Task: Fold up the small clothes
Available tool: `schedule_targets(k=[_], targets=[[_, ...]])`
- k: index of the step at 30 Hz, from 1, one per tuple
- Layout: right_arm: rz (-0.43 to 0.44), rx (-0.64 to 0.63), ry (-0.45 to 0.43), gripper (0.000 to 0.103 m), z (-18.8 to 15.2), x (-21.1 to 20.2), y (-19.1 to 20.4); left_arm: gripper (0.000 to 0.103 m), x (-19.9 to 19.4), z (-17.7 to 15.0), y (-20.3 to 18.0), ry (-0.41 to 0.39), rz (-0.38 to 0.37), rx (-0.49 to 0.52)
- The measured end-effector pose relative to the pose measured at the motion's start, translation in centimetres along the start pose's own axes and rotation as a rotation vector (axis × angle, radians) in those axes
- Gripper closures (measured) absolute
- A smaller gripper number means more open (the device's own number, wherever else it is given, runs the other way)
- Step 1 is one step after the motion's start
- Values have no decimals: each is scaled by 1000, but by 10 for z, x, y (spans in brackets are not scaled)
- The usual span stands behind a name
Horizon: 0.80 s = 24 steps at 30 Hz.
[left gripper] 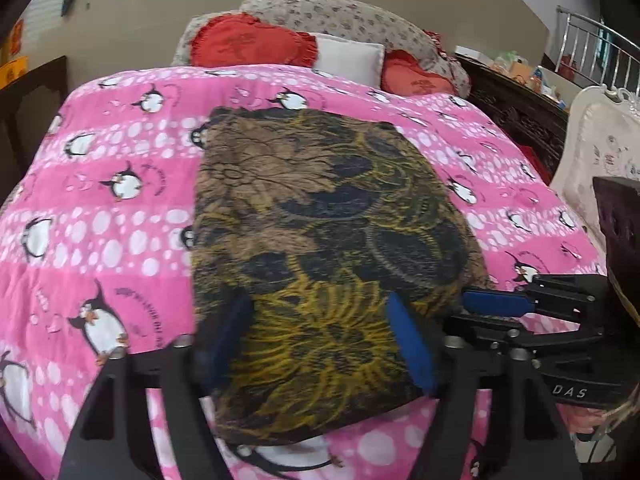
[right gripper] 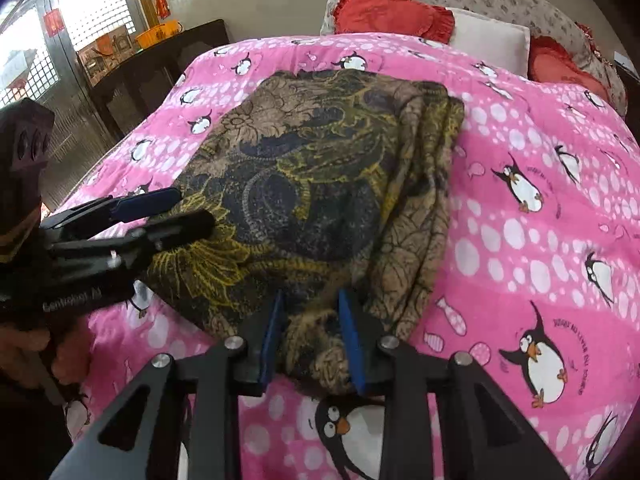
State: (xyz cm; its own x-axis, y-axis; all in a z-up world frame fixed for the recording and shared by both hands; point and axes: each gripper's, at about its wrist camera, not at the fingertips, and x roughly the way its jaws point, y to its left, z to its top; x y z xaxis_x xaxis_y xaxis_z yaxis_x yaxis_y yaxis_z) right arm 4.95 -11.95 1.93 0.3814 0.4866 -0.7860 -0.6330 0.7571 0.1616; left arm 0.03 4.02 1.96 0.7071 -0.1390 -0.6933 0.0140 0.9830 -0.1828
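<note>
A brown, black and yellow patterned garment point(left gripper: 320, 240) lies folded on the pink penguin bedspread point(left gripper: 100, 200); it also shows in the right wrist view point(right gripper: 320, 184). My left gripper point(left gripper: 316, 320) is open, its blue-padded fingers straddling the garment's near edge. My right gripper point(right gripper: 312, 312) is open with a bunched near corner of the garment between its fingers. The right gripper also shows in the left wrist view point(left gripper: 500, 304), at the garment's right edge. The left gripper shows in the right wrist view point(right gripper: 176, 208), at the garment's left edge.
Red heart-shaped cushions point(left gripper: 252, 42), a white pillow point(left gripper: 348, 60) and a floral pillow point(left gripper: 340, 16) sit at the bed's head. A dark wooden cabinet point(left gripper: 516, 108) stands right of the bed, a white padded headboard point(left gripper: 600, 148) beside it. A dark sideboard point(right gripper: 160, 64) stands left.
</note>
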Motion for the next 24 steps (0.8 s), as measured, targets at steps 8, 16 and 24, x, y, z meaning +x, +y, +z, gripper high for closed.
schedule_targets(k=[8,16,24], targets=[[-9,-19,-28,71,-4,-5,3,31,-3,10,21,13,-177,-121],[-161,89,-164,70,77,-37,-22,43,9,117,66,-76,-61,-276],[-300,244,-84,66,146,47,-56,53,128,144,66,54,121,-239]])
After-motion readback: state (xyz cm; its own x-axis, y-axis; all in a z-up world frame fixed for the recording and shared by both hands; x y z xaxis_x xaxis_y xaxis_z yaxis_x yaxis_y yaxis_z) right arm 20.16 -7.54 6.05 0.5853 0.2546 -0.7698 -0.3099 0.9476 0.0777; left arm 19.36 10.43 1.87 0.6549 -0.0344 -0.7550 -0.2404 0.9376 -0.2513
